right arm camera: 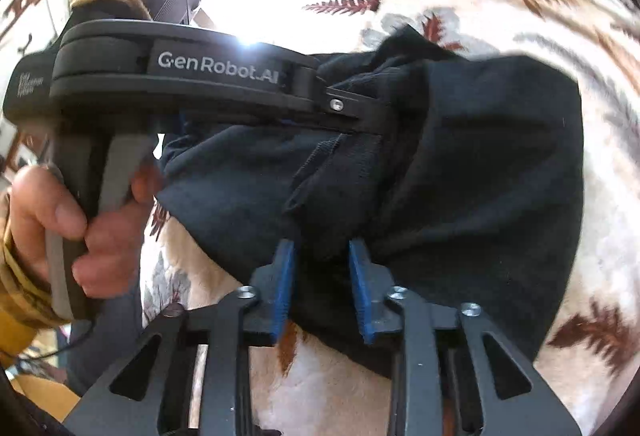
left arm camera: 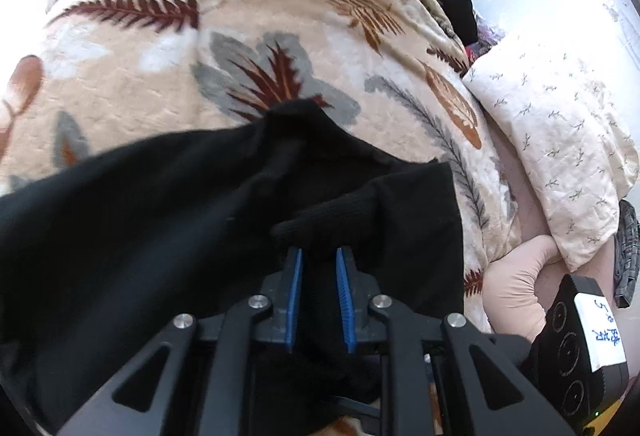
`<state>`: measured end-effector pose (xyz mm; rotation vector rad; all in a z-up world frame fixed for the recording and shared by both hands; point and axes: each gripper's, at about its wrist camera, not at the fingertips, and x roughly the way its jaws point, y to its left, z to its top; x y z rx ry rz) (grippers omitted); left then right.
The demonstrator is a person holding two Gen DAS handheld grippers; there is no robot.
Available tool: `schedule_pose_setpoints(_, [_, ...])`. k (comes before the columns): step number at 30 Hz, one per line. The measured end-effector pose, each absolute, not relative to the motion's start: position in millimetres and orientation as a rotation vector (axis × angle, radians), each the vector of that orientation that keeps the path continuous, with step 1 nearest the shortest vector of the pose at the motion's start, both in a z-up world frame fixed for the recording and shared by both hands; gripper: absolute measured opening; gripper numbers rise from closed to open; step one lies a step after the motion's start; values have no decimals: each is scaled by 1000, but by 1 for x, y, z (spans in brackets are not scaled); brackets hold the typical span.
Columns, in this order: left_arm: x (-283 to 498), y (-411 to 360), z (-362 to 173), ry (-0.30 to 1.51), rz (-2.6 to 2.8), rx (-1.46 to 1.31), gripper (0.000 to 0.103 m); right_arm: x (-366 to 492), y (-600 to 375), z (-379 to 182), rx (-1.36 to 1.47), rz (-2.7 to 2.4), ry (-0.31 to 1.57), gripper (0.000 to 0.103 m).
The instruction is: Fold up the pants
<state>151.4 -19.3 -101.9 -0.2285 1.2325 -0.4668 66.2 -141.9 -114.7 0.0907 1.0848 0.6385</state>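
At the far left of the right wrist view a person's hand (right arm camera: 60, 228) in a mustard yellow sleeve holds the black handle of the left gripper (right arm camera: 376, 115), which reaches across the picture into the black soft fabric pants (right arm camera: 480, 171). The pants lie bunched on a bed under a cream plush blanket with brown and grey leaf print (left arm camera: 132, 75), and their mass spreads from the left side toward the middle of the left wrist view, so the long axis seems to run left to right across the bed. In that view the left gripper (left arm camera: 319, 256) has its blue pads narrowly apart with a thick fold of the pants (left arm camera: 160, 220) between them; the cloth fills the gap, so I judge it is pinched there. The right gripper (right arm camera: 322, 248) has its blue pads a little wider, and a fold of the same cloth sits between them and looks held too, though more loosely. Both grippers point down and forward at the near edge of the pants, close beside each other, with the left one slightly further in. For the coming fold, I think the held edge must be carried away from the person, over the rest of the cloth. At the right a white pillow with small grey sprigs (left arm camera: 560, 139) lies well apart
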Motion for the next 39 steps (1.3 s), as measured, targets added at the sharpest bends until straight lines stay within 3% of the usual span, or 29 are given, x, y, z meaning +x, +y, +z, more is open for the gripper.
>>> schedule_pose_setpoints(1, [150, -11, -96, 1223, -462, -238, 27, 63, -140, -109, 76, 639, 1073, 39])
schedule_pose_setpoints(3, [148, 10, -84, 1203, -436, -262, 54, 56, -135, -97, 42, 647, 1042, 44])
schedule_pose_setpoints(4, [146, 23, -77, 1187, -412, -264, 82, 53, -130, -92, 20, 654, 1027, 47])
schedule_pose_setpoints(5, [142, 35, -70, 1160, -388, -259, 94, 50, -128, -89, 5, 661, 1015, 53])
schedule_pose_setpoints(17, [98, 106, -50, 992, -256, 116, 95, 34, -72, -87, -160, 720, 966, 63])
schedule_pose_setpoints(25, [83, 126, -59, 987, -224, 111, 95, 22, -41, -86, -234, 744, 934, 70])
schedule_pose_setpoints(39, [88, 158, -73, 1007, -215, 74, 96, 21, 0, -98, -249, 783, 949, 70])
